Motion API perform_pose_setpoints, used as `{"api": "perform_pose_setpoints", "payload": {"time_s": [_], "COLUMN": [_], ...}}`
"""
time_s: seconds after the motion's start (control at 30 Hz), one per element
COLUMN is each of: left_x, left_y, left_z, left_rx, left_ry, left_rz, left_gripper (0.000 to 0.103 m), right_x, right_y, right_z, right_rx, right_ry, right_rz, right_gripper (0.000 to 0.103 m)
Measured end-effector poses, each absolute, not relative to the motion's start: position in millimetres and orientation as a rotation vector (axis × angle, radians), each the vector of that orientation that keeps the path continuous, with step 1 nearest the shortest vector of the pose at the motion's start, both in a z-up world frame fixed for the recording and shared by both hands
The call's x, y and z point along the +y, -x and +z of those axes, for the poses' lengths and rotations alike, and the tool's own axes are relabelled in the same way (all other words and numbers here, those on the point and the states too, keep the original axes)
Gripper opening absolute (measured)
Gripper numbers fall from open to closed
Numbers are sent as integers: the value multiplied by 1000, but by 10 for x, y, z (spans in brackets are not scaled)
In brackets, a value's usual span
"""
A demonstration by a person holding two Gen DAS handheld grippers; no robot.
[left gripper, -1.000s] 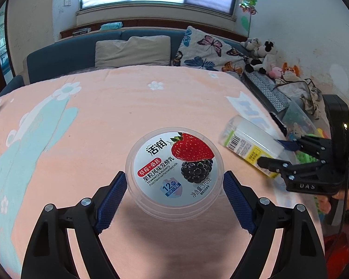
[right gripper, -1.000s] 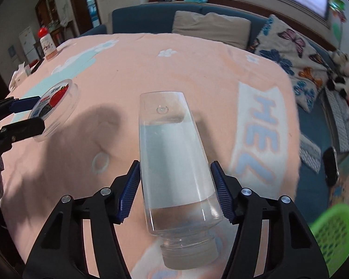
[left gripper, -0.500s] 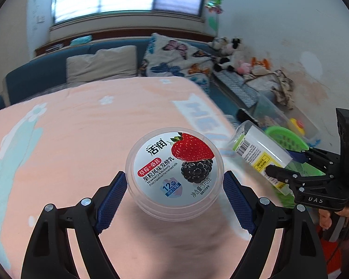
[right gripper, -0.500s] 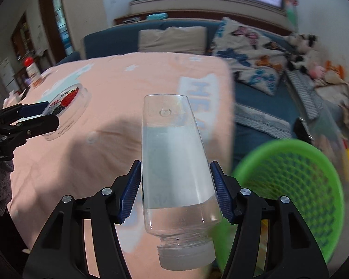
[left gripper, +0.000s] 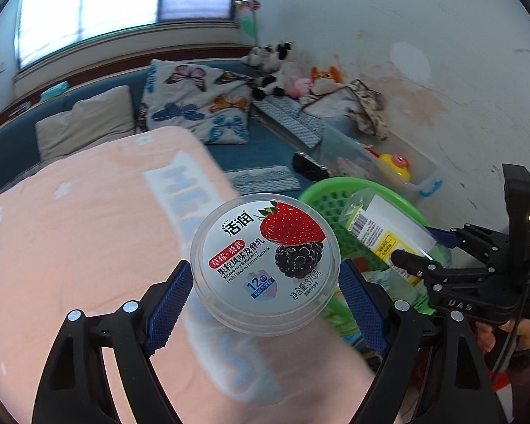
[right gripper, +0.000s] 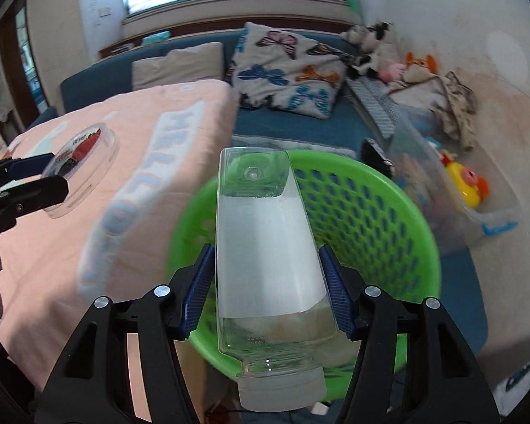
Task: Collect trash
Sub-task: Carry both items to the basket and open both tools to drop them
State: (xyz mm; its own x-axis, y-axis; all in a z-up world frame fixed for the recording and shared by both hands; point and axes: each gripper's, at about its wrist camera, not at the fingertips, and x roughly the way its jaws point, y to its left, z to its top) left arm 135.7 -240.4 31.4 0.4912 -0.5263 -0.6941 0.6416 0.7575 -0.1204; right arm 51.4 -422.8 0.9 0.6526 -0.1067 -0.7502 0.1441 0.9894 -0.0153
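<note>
My left gripper (left gripper: 265, 293) is shut on a round yogurt tub (left gripper: 265, 265) with a strawberry and blackberry lid, held in the air over the right edge of the pink cloth. My right gripper (right gripper: 268, 289) is shut on a clear plastic bottle (right gripper: 265, 247) with a white label, cap toward the camera, held over the green basket (right gripper: 371, 212). The left wrist view shows the basket (left gripper: 321, 198) behind the tub, with the bottle (left gripper: 381, 226) and right gripper (left gripper: 420, 251) above it. The right wrist view shows the tub (right gripper: 81, 162) at the left.
The pink cloth (left gripper: 88, 229) with "HELLO" lettering covers the surface at the left. A blue sofa (right gripper: 300, 127) with a butterfly pillow (right gripper: 286, 70), plush toys (right gripper: 399, 56) and a clear bin of toys (right gripper: 459, 183) lie behind and right of the basket.
Both grippers have swung right off the pink cloth with their loads. The bottle now hangs over the green basket, and the tub is at the cloth's right edge beside it.
</note>
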Motion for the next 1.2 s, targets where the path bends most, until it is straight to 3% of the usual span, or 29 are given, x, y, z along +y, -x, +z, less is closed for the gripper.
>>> {"api": "perform_pose_setpoints", "payload": {"time_s": [0.3, 0.4, 0.9, 1.2], "left_x": [-2967, -3117, -3431, -3323], "left_y": [-1374, -1377, -1343, -1288], "left_z": [241, 205, 30, 41], "left_rx": [817, 824, 871, 868], "left_ry": [-192, -206, -209, -193], "left_rz": [-766, -773, -796, -795], "left_gripper": [81, 81, 82, 91], "right_x": [-4558, -4599, -4708, -4607], "right_y": [-388, -322, 51, 175], "right_z": [-89, -65, 79, 127], "right_rx": [866, 851, 794, 767], "right_ry": [-103, -116, -124, -154], "right_rz": [-205, -217, -265, -250], "right_gripper": [62, 69, 73, 75]}}
